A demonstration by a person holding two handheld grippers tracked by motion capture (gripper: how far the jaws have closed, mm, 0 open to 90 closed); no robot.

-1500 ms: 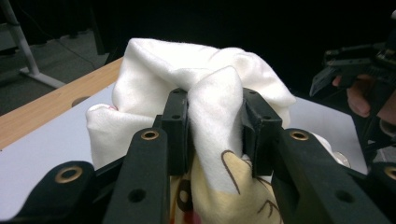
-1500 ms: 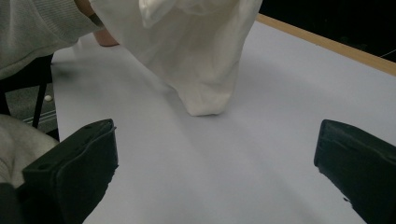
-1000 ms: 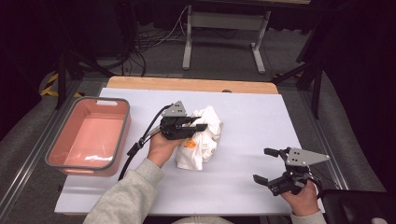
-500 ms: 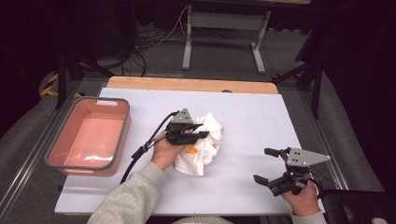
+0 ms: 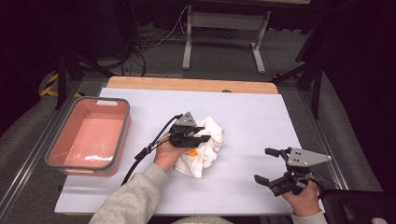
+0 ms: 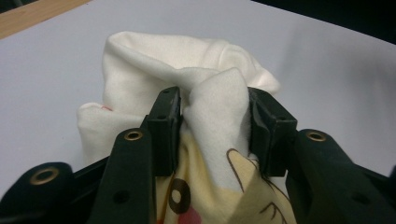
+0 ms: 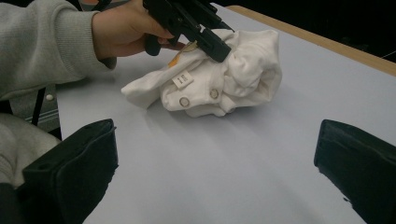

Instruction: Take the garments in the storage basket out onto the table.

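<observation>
Crumpled white baby garment (image 5: pixel 203 147) lay mid-tabletop (image 5: pixel 252 121), a raised fold pinched between the left gripper (image 5: pixel 195 135) jaws; pink bin (image 5: pixel 88 135) well apart to that gripper's left. Right gripper (image 5: pixel 273 165) sat near the front right edge, jaws wide apart, empty, the farther hand. Against a second ago, left gripper had dropped lower onto the cloth and closed; right unchanged.

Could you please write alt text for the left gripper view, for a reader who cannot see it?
The left gripper has its two black jaws closed on a bunched fold of a white baby garment, whose cream front bears a cartoon print. The crumpled garment lies on a pale table, whose wooden edge shows at upper left.
</observation>
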